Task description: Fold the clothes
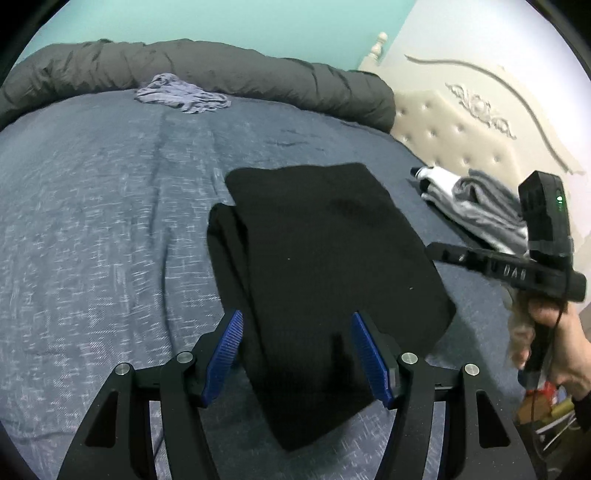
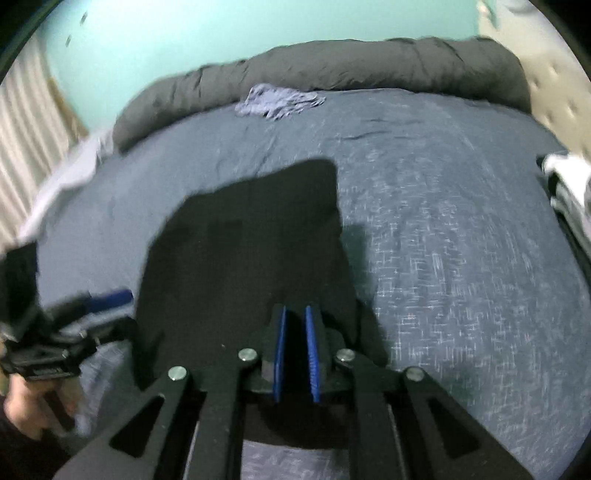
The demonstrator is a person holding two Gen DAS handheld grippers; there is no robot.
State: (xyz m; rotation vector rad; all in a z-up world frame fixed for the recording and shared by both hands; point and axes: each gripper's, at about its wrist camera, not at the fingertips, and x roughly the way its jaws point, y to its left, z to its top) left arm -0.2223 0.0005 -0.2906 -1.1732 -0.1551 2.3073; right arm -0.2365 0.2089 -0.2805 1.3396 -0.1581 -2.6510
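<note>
Folded black garment (image 1: 325,258) lying flat on the blue-grey bedspread (image 1: 110,221), near the front of the bed and a little right of its middle, long side running away from the cameras, a second layer of the same cloth peeking out along its left edge.

Hovering over its near end, left gripper (image 1: 297,354), blue ribbed pads (image 1: 225,354) spread wide apart, nothing between them but the dark cloth below. Seen blurred from the right wrist camera at the garment's left edge, gripped in a hand (image 2: 26,410).

Poised at the garment's right edge, right gripper (image 1: 434,251), held up off the bed in the person's right hand (image 1: 554,347), a green light glowing on its black housing. From its own camera, pads (image 2: 280,354) drawn almost together with only a thin dark slit between, the garment spread out beneath and ahead of them; too blurred to tell whether touching the cloth.

Further out, to the right beside the cream tufted headboard (image 1: 450,122), a stack of grey and white folded clothes (image 1: 476,206), well apart from the black piece. At the far side of the bed, a crumpled lilac garment (image 1: 181,94) just in front of a long rolled dark grey duvet (image 1: 258,70). Behind it all, a teal wall (image 1: 221,18).
</note>
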